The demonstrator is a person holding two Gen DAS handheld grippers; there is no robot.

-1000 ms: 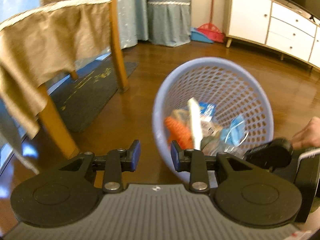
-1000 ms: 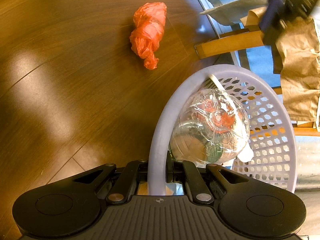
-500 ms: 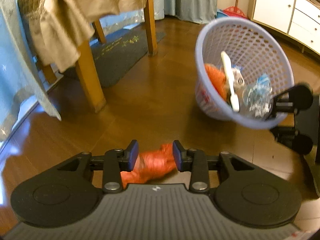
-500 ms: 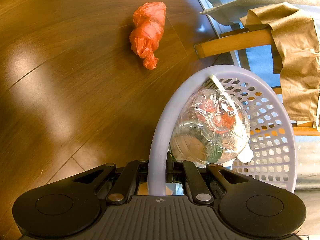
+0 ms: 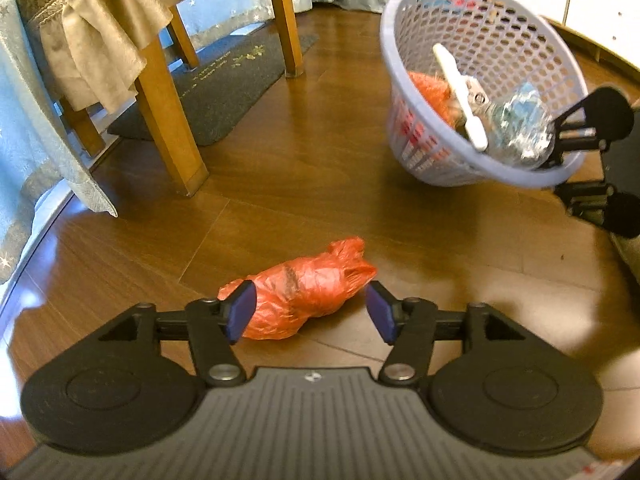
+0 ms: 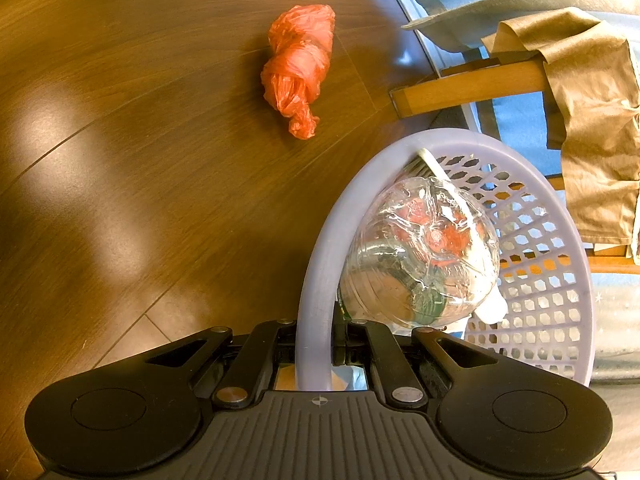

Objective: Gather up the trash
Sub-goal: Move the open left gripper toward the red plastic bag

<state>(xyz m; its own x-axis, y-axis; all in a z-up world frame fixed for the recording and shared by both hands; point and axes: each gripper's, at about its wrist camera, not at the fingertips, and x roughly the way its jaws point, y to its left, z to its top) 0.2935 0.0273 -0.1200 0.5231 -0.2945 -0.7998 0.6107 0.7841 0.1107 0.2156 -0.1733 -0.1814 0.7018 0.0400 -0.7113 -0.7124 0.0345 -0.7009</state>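
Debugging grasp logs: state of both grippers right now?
Left gripper: open, straddling the orange bag on the floor.
Right gripper: shut on the basket rim.

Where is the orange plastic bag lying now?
The orange plastic bag lies on the wooden floor, between the open left gripper's fingers, untouched, near the table leg.

A bag (image 5: 304, 292) lies on the floor (image 5: 320, 184) between table leg (image 5: 168, 120) and basket (image 5: 404, 40), which holds a bottle (image 6: 420, 256).
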